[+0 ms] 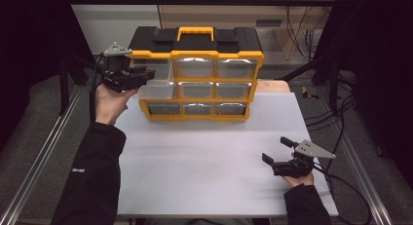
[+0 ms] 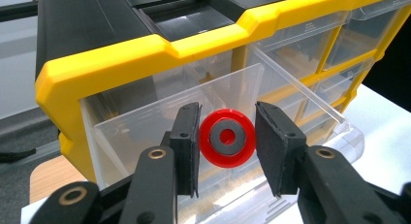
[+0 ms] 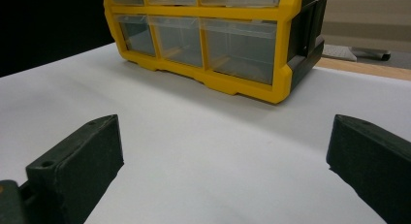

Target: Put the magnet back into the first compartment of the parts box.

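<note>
Left hand-held gripper (image 2: 227,146) is raised at the left end of the yellow-and-black drawer organizer (image 1: 195,54), right over the pulled-out clear drawer (image 1: 157,88) in the top row's left column. Its pads sit either side of a red disc (image 2: 226,144) with a grey ring in its middle; left pad looks to touch the disc's edge, right pad shows a thin gap, so an actual grip can't be confirmed from the picture, though the jaws are closed about as far as they go. In the left gripper view the disc appears above the open drawer (image 2: 218,136), in front of its clear walls. Whether it rests on anything can't be told.

Right hand-held gripper (image 1: 282,154) sits low at the near right of the white desk (image 1: 204,152), jaws spread wide, nothing between them, well apart from the organizer. Right gripper view looks across bare desk (image 3: 203,151) toward the organizer's lower drawers (image 3: 194,40).
</note>
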The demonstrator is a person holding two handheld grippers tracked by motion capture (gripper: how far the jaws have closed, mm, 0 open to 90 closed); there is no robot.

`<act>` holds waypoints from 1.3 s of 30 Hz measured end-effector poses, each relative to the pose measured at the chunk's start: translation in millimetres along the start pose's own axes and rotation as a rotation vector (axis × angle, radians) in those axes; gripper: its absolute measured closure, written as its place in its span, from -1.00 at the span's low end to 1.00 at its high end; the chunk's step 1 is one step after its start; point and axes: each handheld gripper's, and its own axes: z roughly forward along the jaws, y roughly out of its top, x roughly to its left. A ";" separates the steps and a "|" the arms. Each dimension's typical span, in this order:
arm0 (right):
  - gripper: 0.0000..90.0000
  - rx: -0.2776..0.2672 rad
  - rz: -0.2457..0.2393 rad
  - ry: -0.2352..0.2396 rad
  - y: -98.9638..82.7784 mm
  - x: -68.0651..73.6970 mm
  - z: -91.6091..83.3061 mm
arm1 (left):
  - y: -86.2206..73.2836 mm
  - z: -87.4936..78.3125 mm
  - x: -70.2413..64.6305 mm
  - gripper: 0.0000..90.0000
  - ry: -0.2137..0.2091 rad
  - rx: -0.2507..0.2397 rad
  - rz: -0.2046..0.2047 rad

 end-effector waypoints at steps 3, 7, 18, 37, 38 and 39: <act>-0.99 0.001 0.000 0.000 0.0 0.0 0.0 | -0.6 -0.1 0.3 0.36 -0.002 -0.006 -0.005; -0.99 0.000 0.001 0.000 0.0 0.0 0.0 | -0.8 -0.8 0.8 0.31 -0.001 -0.008 -0.006; -0.99 -0.001 0.004 0.000 0.2 0.1 -0.3 | -2.0 -12.3 -0.3 0.04 -0.010 -0.091 -0.022; -0.99 -0.001 0.004 0.002 0.0 0.3 -0.1 | -23.7 -51.1 -12.1 -0.75 -0.101 -0.255 -0.008; -0.99 -0.001 0.004 0.002 0.0 0.4 -0.2 | -25.3 -52.5 -12.3 -0.80 -0.105 -0.258 -0.005; -0.99 -0.004 0.002 0.002 0.1 0.2 -0.1 | -27.7 -54.6 -12.9 -0.83 -0.103 -0.265 0.000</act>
